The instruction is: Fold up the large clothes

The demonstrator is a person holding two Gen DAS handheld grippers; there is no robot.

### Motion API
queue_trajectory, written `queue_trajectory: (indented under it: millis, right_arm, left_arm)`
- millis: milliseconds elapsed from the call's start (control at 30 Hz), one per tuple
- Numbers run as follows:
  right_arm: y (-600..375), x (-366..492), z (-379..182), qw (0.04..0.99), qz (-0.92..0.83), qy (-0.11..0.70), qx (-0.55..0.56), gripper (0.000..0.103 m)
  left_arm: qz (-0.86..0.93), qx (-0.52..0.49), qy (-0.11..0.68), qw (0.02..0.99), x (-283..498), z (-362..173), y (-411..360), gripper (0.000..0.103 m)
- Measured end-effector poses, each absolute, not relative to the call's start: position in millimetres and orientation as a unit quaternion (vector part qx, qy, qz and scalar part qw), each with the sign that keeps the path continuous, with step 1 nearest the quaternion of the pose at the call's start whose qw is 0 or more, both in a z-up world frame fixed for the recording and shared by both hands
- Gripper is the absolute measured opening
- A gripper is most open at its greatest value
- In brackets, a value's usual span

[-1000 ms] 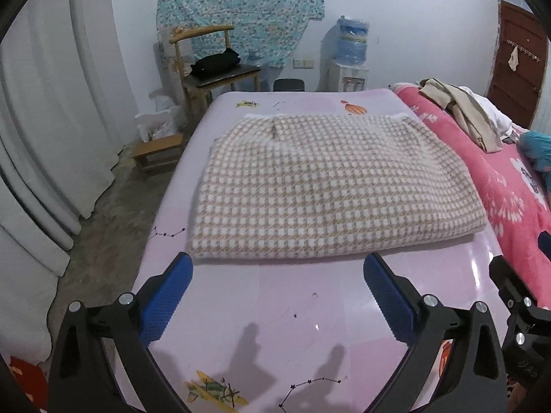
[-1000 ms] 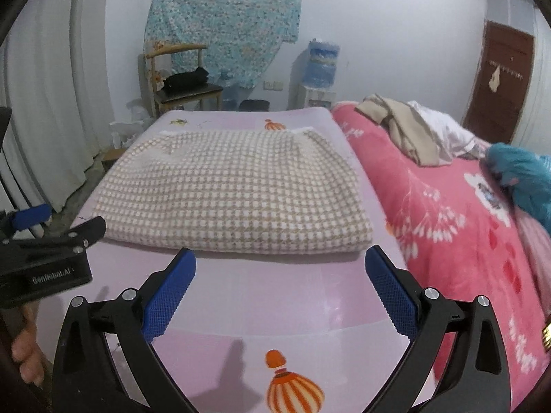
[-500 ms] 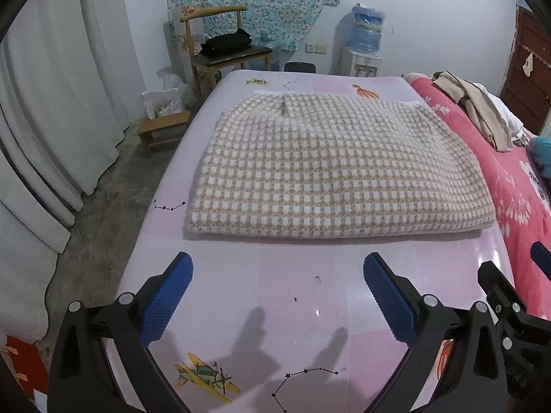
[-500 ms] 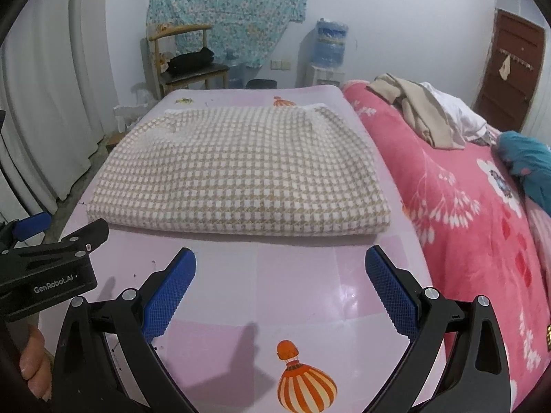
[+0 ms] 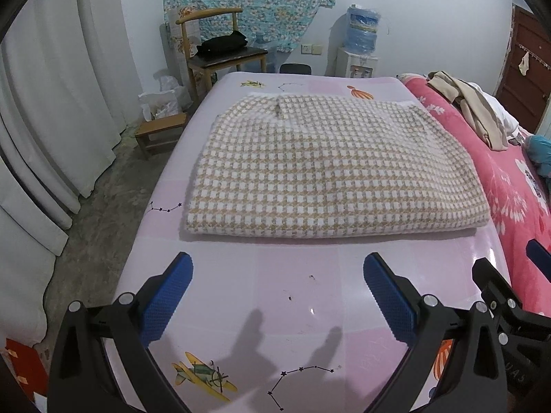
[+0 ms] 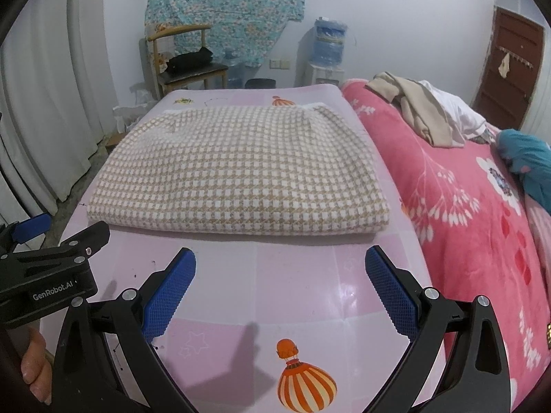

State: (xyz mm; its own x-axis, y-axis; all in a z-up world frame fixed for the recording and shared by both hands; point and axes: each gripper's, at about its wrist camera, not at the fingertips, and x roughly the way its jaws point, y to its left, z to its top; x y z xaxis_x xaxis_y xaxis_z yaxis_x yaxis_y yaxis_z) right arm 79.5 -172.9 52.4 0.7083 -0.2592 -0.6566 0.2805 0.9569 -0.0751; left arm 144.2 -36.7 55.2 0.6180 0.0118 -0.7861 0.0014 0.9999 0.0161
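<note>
- folded beige-and-white houndstooth knit garment [image 5: 330, 168] lies flat as a thick rectangle on the glossy pink patterned table cover [image 5: 303, 296], its folded edge facing the cameras, far edge near the table's far end.
- left gripper [image 5: 277, 275], black frame with blue textured pads: jaws spread wide, nothing between them; it hovers over bare pink cover, just short of the garment's near edge, not touching it.
- right gripper [image 6: 280, 273], same build: jaws likewise spread wide and empty, also short of the near edge, toward the garment's right half.
- in the right wrist view the left gripper's black body shows at lower left, with fingertips of the person's hand [image 6: 34, 375] below it.
- both grippers cast shadows on the cover near the printed hot-air balloon [image 6: 304, 378].
- pink floral blanket [image 6: 465, 199] lies just beside the table on the right, a beige cloth heap [image 6: 413, 110] on it; a teal item at far right, too cropped to identify.
- background: wooden chair [image 5: 213, 44] with a black bundle on the seat, water dispenser [image 5: 358, 44], white curtains [image 5: 51, 103] at left.
</note>
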Motion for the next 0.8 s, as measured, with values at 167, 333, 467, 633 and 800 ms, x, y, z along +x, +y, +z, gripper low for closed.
queue_trajectory:
  millis: [167,333,467,633,800]
  right_arm:
    - [-172.8,79.8,52.5,0.924,-0.146,0.353,0.015,0.095]
    - [-172.9,79.9,52.6,0.924,-0.146,0.353,0.016,0.095]
    - [-172.7,79.8,52.6,0.924,-0.146,0.354,0.015,0.095]
    - [-170.8,80.3,52.5,0.923,-0.146,0.355,0.016,0.095]
    - [-169.0,81.0,52.3,0.923,-0.145,0.356,0.014,0.095]
  left_arm:
    - [0.004,0.007,0.438,0.899,144.0,55.9,-37.0,0.098]
    - [0.004,0.008,0.438,0.899,144.1,55.6,-37.0,0.098]
    - [0.004,0.007,0.438,0.899,144.3,55.4,-37.5,0.098]
    - [0.004,0.007,0.438,0.899,144.4,55.1,-38.0,0.098]
    - [0.005,0.007,0.438,0.899,144.3,55.4,-38.0,0.098]
